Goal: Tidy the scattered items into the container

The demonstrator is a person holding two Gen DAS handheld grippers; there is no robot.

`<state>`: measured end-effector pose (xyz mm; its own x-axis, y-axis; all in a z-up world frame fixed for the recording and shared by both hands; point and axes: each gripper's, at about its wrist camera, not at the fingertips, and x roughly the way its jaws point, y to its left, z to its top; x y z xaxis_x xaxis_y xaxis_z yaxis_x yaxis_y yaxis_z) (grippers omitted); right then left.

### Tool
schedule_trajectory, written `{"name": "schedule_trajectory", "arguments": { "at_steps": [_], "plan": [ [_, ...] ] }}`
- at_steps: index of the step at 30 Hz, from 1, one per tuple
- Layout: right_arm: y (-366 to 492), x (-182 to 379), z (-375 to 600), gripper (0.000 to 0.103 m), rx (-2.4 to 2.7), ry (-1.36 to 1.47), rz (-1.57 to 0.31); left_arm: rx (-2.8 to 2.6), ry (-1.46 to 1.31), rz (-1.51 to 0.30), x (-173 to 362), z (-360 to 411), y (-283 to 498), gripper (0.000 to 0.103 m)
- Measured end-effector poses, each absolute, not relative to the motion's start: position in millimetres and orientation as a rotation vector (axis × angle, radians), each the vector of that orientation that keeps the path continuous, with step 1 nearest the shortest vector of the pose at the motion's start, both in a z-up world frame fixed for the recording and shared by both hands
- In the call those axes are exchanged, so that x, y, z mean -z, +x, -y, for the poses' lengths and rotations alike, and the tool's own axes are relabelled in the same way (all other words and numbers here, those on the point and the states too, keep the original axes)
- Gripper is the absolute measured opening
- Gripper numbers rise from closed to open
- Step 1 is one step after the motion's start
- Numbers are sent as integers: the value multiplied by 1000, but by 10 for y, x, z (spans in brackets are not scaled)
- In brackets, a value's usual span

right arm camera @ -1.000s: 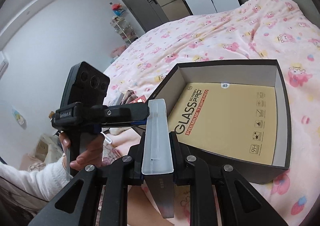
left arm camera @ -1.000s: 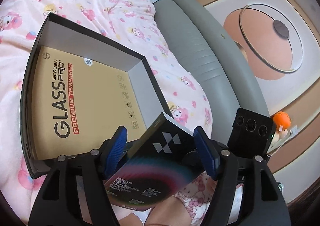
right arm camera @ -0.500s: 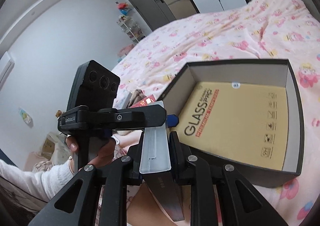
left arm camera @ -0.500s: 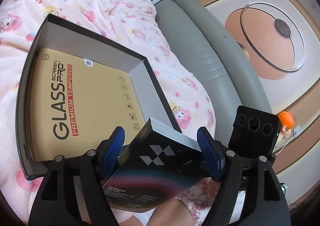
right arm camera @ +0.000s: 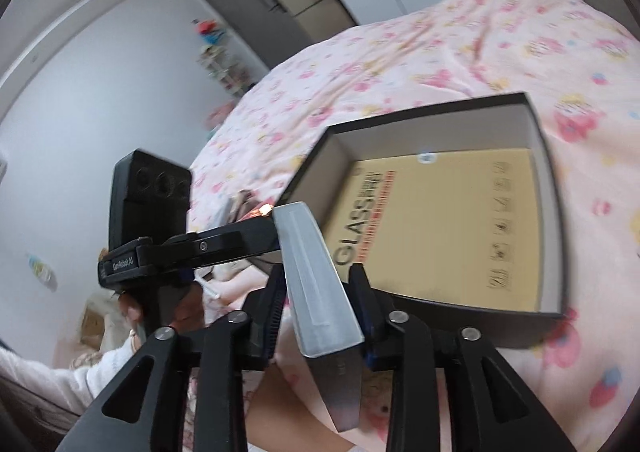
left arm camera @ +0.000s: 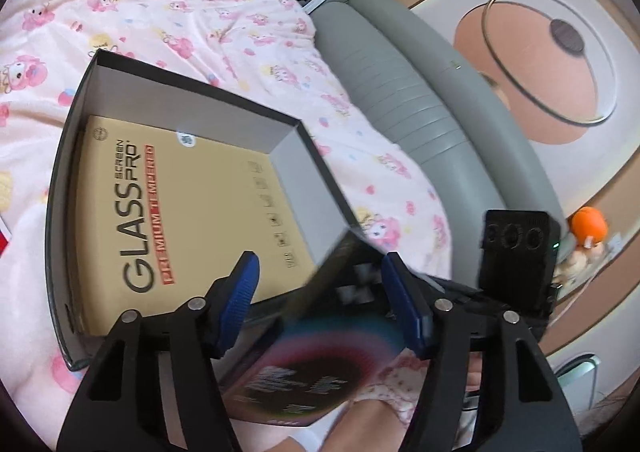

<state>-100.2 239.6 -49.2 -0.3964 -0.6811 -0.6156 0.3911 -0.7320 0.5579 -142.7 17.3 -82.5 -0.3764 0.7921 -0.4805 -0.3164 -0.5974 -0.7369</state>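
A black open box (left arm camera: 192, 92) lies on the pink bed and holds a tan "GLASS PRO" screen-protector pack (left arm camera: 180, 220); both also show in the right wrist view, the box (right arm camera: 556, 236) and the pack (right arm camera: 440, 228). My right gripper (right arm camera: 320, 304) is shut on a flat dark product box (right arm camera: 316, 276), held edge-up near the box's near corner. That dark box (left arm camera: 320, 348) also shows in the left wrist view, between the blue pads (left arm camera: 240, 292) of my left gripper (left arm camera: 324, 300), which stands open around it without gripping.
A pink cartoon-print blanket (left arm camera: 200, 4) covers the bed. A grey padded headboard (left arm camera: 420, 100) runs along the right. An orange toy (left arm camera: 588, 224) sits beyond it. A red item (right arm camera: 260, 210) lies on the bed behind the box. Shelves and a door are in the background.
The left gripper's jaws have opened wider off the dark box. The right gripper has tilted the box and carried it closer to the open black box's corner.
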Motion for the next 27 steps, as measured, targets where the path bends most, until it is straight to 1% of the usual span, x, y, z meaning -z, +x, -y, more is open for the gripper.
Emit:
{"name": "schedule_trajectory", "arguments": {
  "at_steps": [3, 6, 9, 13, 15, 16, 19, 22, 24, 26, 27],
  "plan": [
    [-964, 453, -2551, 38, 2217, 1167, 465, -2025, -1145, 683, 875, -226, -1433, 63],
    [-901, 463, -2632, 43, 2314, 1177, 452, -2037, -1143, 620, 868, -312, -1392, 63],
    [-877, 497, -2658, 45, 2343, 1169, 489, -2038, -1129, 567, 847, -400, -1339, 63],
    [-895, 460, -2549, 45, 2381, 1125, 452, -2034, -1132, 524, 856, -495, -1303, 63],
    [-861, 430, -2539, 46, 2422, 1098, 436, -2030, -1136, 515, 869, -533, -1293, 53],
    [-840, 422, -2537, 47, 2459, 1091, 428, -2028, -1139, 505, 873, -556, -1294, 51],
    [-784, 427, -2535, 48, 2555, 1095, 398, -2051, -1129, 471, 859, -612, -1283, 51],
    [-705, 457, -2574, 49, 2611, 1091, 433, -2071, -1144, 465, 887, -629, -1294, 49],
    [-659, 489, -2632, 52, 2652, 1112, 463, -2082, -1153, 459, 906, -637, -1306, 44],
    [-610, 507, -2702, 53, 2691, 1129, 495, -2109, -1162, 432, 918, -656, -1305, 38],
    [-572, 505, -2741, 53, 2722, 1137, 511, -2117, -1162, 417, 924, -673, -1302, 38]
  ]
}}
